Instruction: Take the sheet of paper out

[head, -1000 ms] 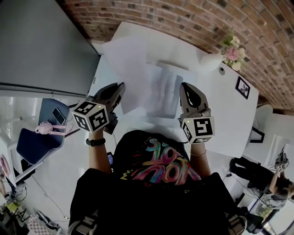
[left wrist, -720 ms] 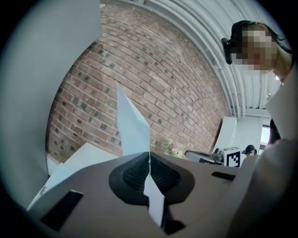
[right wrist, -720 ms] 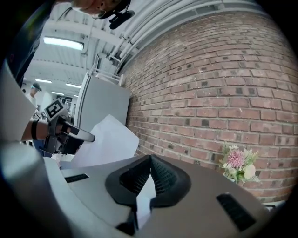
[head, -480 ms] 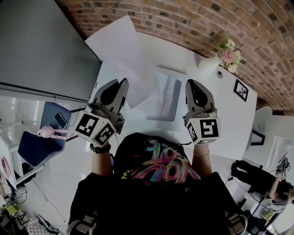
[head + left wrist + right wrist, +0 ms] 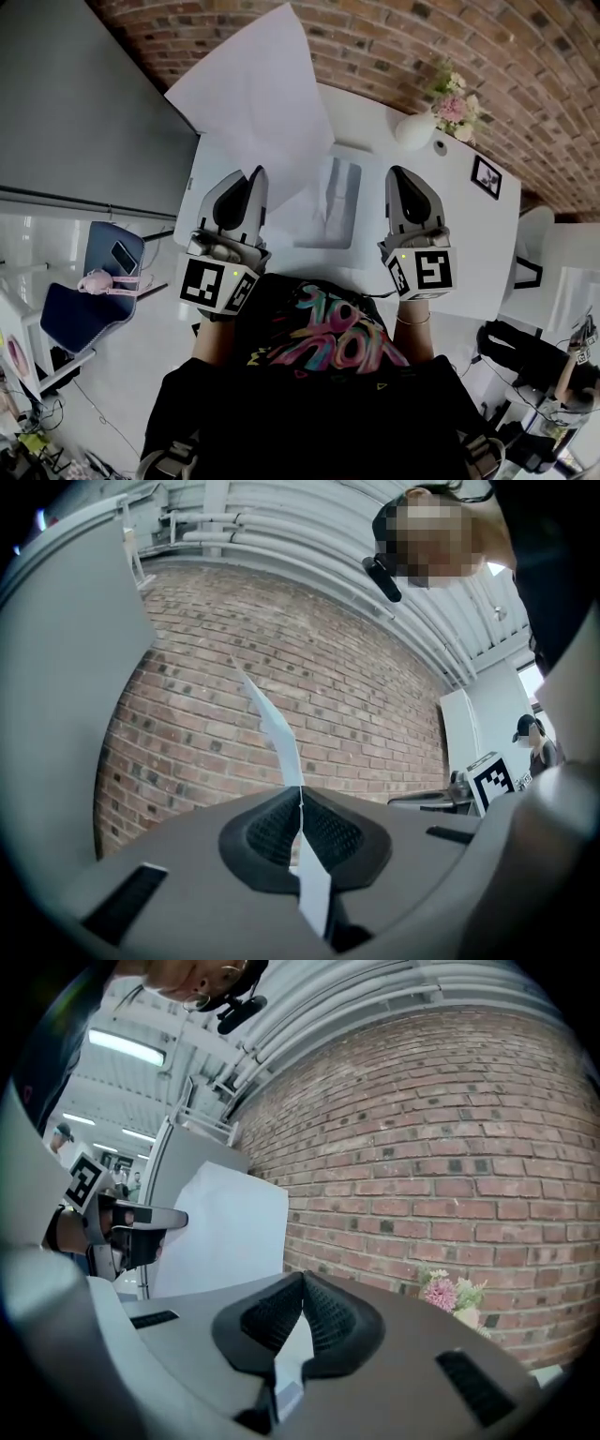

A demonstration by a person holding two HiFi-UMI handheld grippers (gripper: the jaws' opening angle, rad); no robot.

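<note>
**You:** What are my jaws doing?

**Helper:** Your left gripper [image 5: 300, 799] has its jaws shut tight on the sheet of paper [image 5: 253, 94]. The thin edge runs right between the pads. Your right gripper [image 5: 302, 1283] has jaws that touch at the tips. There is a pale patch in the gap under them, and I can't tell what it is. I think that gripper holds nothing.

**You:** Where is the paper?

**Helper:** It is up in the air over the far left part of the table [image 5: 469, 234], standing tall in front of the brick wall [image 5: 394, 47]. You hold it by its low, near edge, so most of it sticks up past the jaws. I think you grip it there so the whole sheet can come clear of the clear sleeve [image 5: 328, 202]. The sleeve lies flat on the table between your 2 grippers. The paper looks just about out.

**You:** Do the views show different things?

**Helper:** Yes. The head view shows the whole sheet as 1 big white shape, with the sleeve below it. The left gripper view shows the sheet only edge-on, as a thin strip, but it shows the grip best. The right gripper view shows the sheet's flat face, with your left gripper beside it.
</note>
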